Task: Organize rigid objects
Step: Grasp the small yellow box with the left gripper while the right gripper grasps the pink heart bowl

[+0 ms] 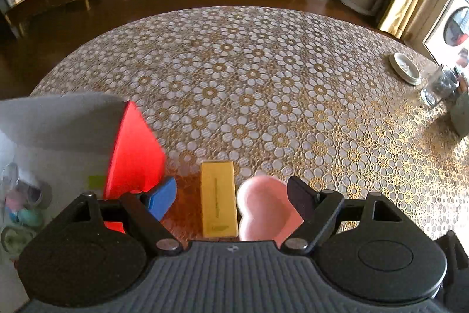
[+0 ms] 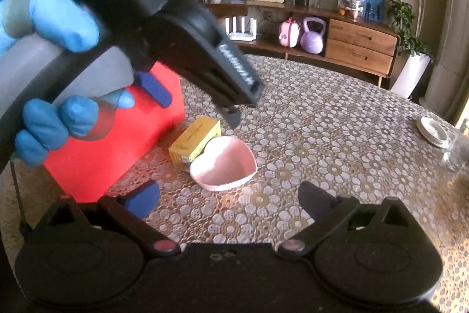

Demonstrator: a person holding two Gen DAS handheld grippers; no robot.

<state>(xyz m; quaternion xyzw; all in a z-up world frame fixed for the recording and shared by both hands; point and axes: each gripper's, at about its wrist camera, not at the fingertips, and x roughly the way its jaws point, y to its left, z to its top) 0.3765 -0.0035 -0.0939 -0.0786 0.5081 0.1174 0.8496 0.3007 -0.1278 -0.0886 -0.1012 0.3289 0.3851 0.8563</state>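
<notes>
**Yellow box and pink heart dish beside red box**

Yellow box (image 1: 218,200) lies on the table (image 1: 263,84), touching the pink heart dish (image 1: 265,213), next to the red box (image 1: 134,148). Left gripper (image 1: 231,195) jaws wide, above both, empty. Right gripper (image 2: 230,200) wide, empty, near dish.

Floral-cloth table (image 1: 263,72), red box (image 1: 134,148), yellow box (image 1: 218,198), pink heart dish (image 1: 261,213), plates (image 1: 406,69)

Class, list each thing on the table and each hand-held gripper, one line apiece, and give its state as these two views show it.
left hand-held gripper: open, above the yellow box, holding nothing.
right hand-held gripper: open, holding nothing.
yellow box: closed, lying flat.
pink heart-shaped dish: upright, empty, against the yellow box.
red box: resting on the table.
</notes>
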